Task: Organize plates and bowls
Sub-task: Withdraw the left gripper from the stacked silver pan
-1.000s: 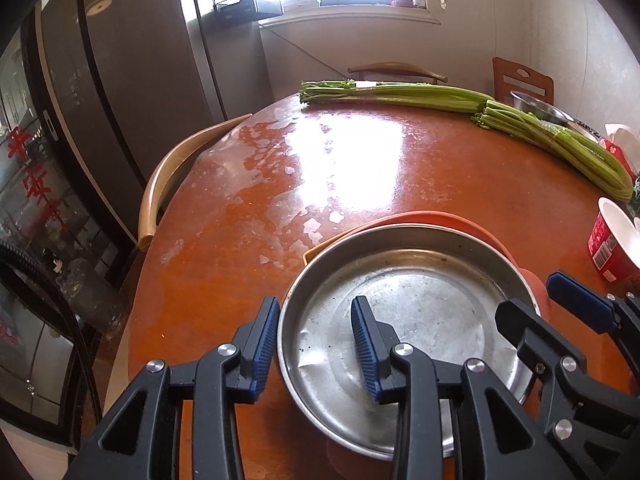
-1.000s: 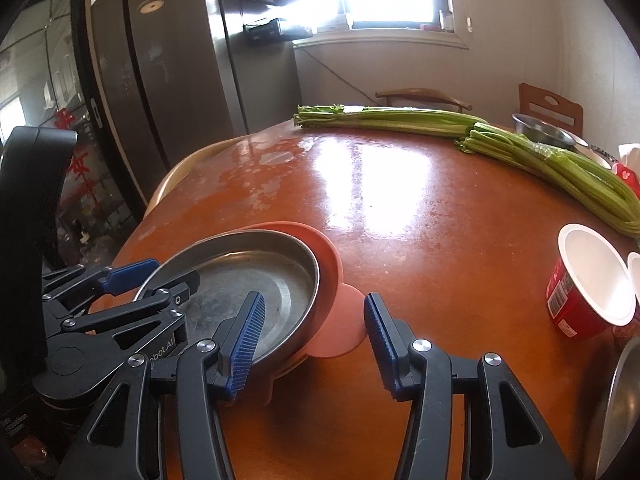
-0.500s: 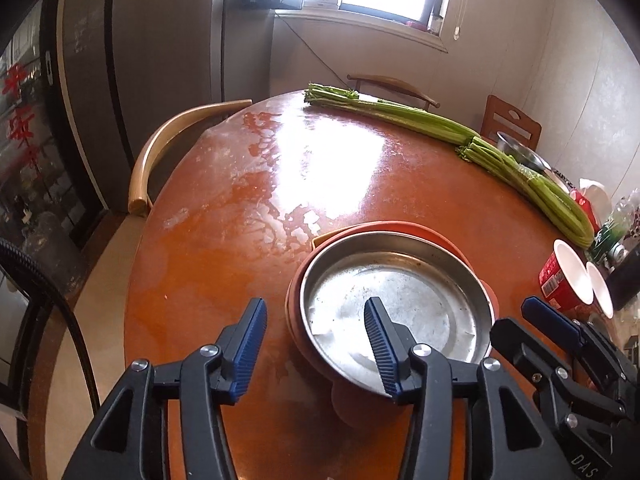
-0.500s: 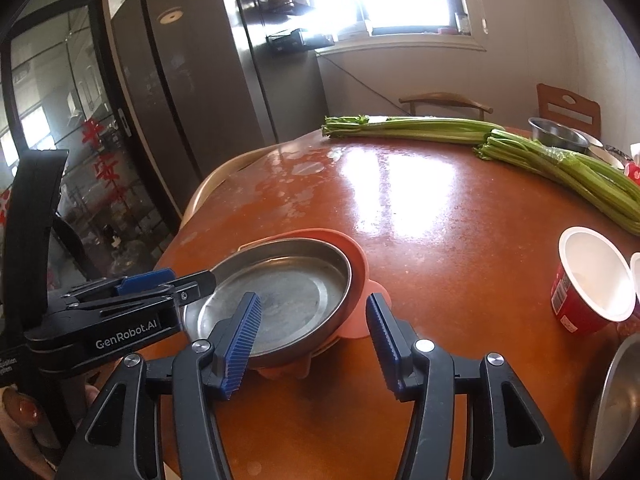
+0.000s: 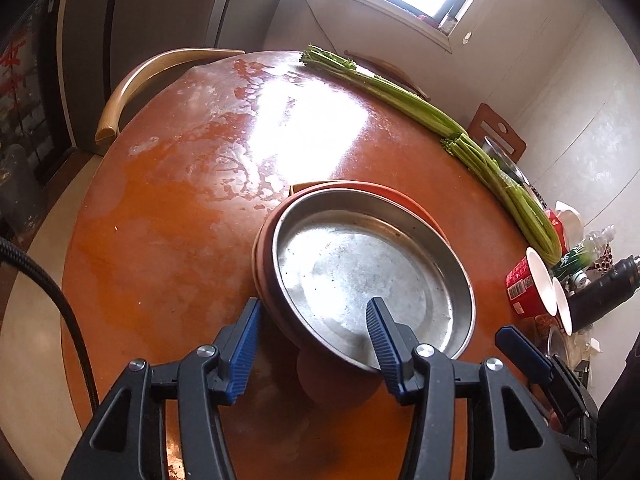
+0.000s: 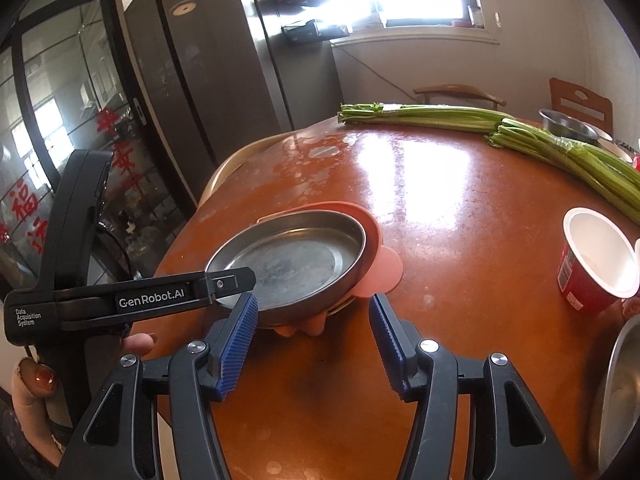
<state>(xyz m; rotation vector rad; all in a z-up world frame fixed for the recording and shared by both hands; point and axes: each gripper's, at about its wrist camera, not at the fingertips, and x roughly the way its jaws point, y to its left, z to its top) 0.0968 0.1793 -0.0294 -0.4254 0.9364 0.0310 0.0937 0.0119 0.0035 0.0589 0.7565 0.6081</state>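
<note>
Both tools in view. My left tool [image 5: 312,344] hangs spread wide over the near edge of the stack, gripping nothing; one finger sits above the metal plate [image 5: 372,276], the other outside the rim, neither clearly touching. My right tool [image 6: 310,340] is also spread and empty, just short of the stack.

Stack sits on the orange desk [image 6: 460,208], toward its near left part: steel plate nested inside a salmon-pink plate [image 6: 380,268] with tab-like lobes.

Handling, my guess: steel plate is stiff, light, thin-walled, and slick, so a pinch across the upright rim is the place to hold, one finger inside, one outside. It may slide or clatter if tilted. Pink plate looks like plastic or silicone; it could flex, so take it at a lobe or lift both as one.

Other dishes: a steel bowl [image 6: 568,126] far off behind the celery [image 6: 560,148], well apart from the stack. Red paper cup [image 6: 592,264] at right.

Hard to read: a curved metal edge [image 6: 620,392] at lower right is cut off, bowl or plate unclear. Underside of the pink plate is hidden. Clutter past the cup in the left view is too small to sort.
</note>
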